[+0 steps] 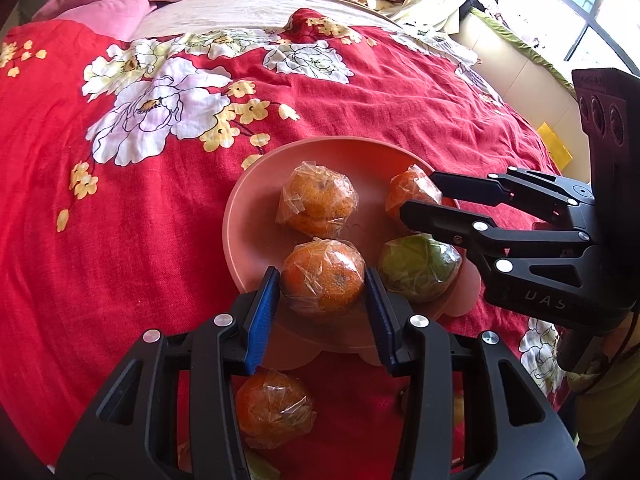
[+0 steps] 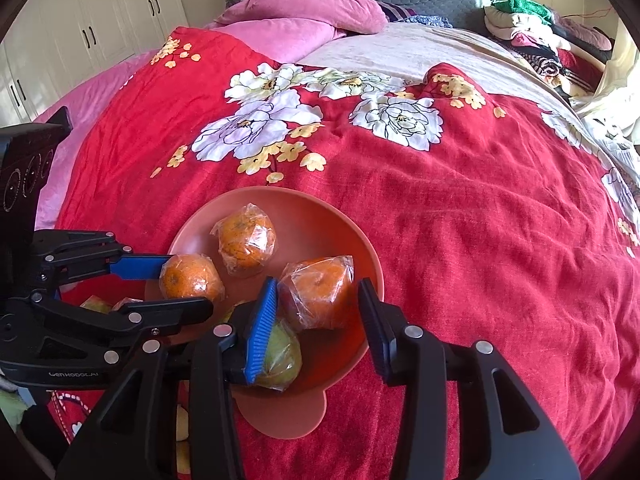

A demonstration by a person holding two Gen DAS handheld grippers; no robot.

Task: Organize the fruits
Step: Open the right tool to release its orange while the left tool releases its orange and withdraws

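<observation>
A pink plate (image 1: 256, 216) (image 2: 320, 220) lies on the red flowered bedspread. It holds several plastic-wrapped fruits. My left gripper (image 1: 322, 280) (image 2: 182, 284) is shut on a wrapped orange (image 1: 324, 276) (image 2: 192, 278) over the plate's near edge. A second orange (image 1: 316, 200) (image 2: 246, 240) sits at the plate's middle. A third orange (image 1: 412, 192) (image 2: 318, 292) lies between the jaws of my right gripper (image 2: 318, 312) (image 1: 420, 196), which is open around it without clear contact. A green fruit (image 1: 418, 268) (image 2: 280, 360) sits in the plate beside it.
Another wrapped orange (image 1: 274, 408) lies on the bedspread in front of the plate, under my left gripper. More fruit (image 2: 98, 304) shows at the left behind the left gripper. Pink pillows (image 2: 304, 12) and a clothes pile (image 2: 540, 36) lie at the bed's far side.
</observation>
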